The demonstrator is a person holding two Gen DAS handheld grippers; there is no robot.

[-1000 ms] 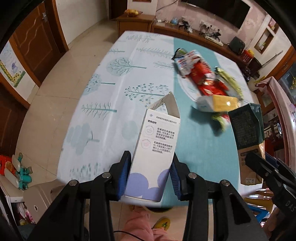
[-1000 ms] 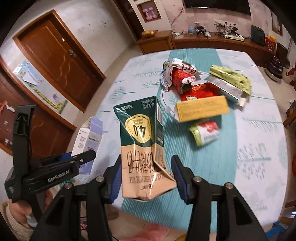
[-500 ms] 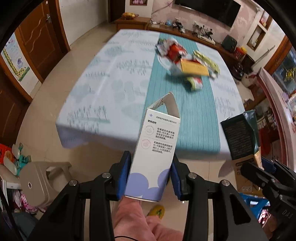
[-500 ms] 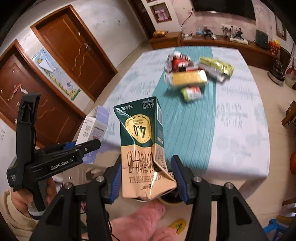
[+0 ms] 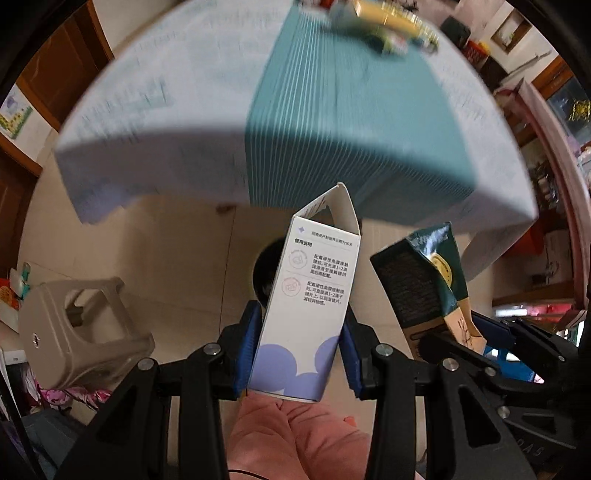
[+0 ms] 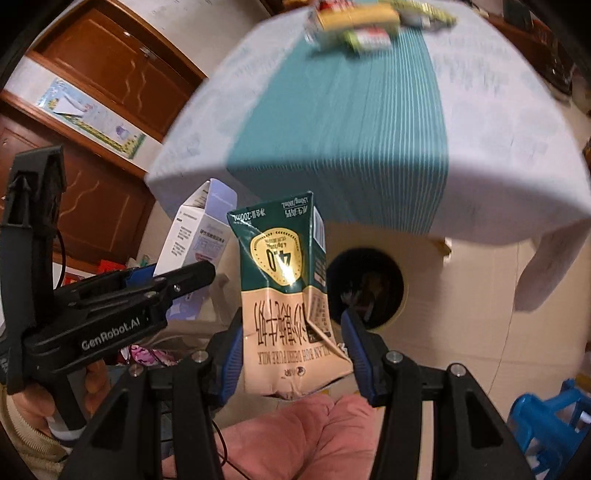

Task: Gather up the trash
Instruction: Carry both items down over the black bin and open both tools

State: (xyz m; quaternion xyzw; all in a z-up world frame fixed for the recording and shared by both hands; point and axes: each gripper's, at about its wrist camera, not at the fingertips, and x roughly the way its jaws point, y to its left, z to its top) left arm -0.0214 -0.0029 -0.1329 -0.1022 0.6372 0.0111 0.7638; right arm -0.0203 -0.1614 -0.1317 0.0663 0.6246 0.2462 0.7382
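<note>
My left gripper [image 5: 299, 350] is shut on a white and lilac paper box [image 5: 310, 295] with its top flap open. My right gripper [image 6: 291, 347] is shut on a crumpled green and tan milk carton [image 6: 288, 295]. Both are held low, off the table's near edge, above a dark round bin [image 6: 369, 288] on the floor; it also shows in the left wrist view [image 5: 267, 273], partly hidden behind the box. The carton shows to the right in the left wrist view [image 5: 424, 277]. More wrappers [image 6: 358, 22] lie at the table's far end.
The table [image 5: 184, 129] with a pale cloth and teal runner fills the upper part of both views. A beige plastic stool [image 5: 81, 332] stands on the floor at left. A blue stool [image 6: 546, 417] is at the lower right. Brown doors [image 6: 110, 74] line the left wall.
Both grippers have pulled back from over the table and dropped below its edge, tilting down toward the floor. The bin has come into view. Both keep their hold.
</note>
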